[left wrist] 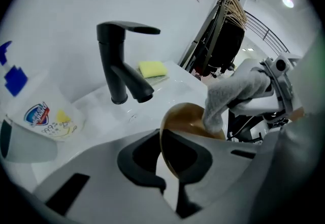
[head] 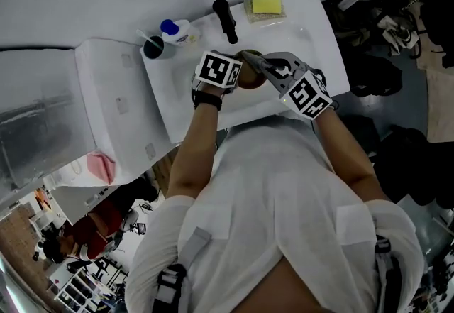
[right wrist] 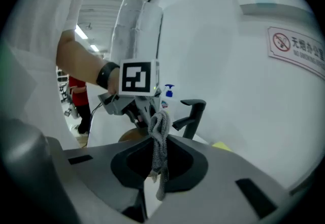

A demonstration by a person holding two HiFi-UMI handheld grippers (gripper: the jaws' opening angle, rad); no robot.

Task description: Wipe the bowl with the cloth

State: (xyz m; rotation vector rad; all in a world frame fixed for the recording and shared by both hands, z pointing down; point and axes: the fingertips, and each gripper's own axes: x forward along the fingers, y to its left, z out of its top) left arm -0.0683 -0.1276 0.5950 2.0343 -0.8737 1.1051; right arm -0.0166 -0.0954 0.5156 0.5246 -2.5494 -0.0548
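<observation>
Over the sink (head: pixel 312 35), left tool (left wrist: pixel 171 168) clamped on half-hidden brown bowl (left wrist: pixel 185 121), right tool (right wrist: pixel 155 167) pinching grey cloth (right wrist: pixel 160 136).

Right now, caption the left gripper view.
Left tool clamps brown bowl by its rim over the sink; right tool holds grey cloth inside.

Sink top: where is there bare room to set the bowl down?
Bare: the sink rim right of the yellow sponge, and the strip along the left rim, nearer than the black cup. Crowded: the back edge, with soap bottle, faucet and sponge, and the basin middle, under the held bowl.
</observation>
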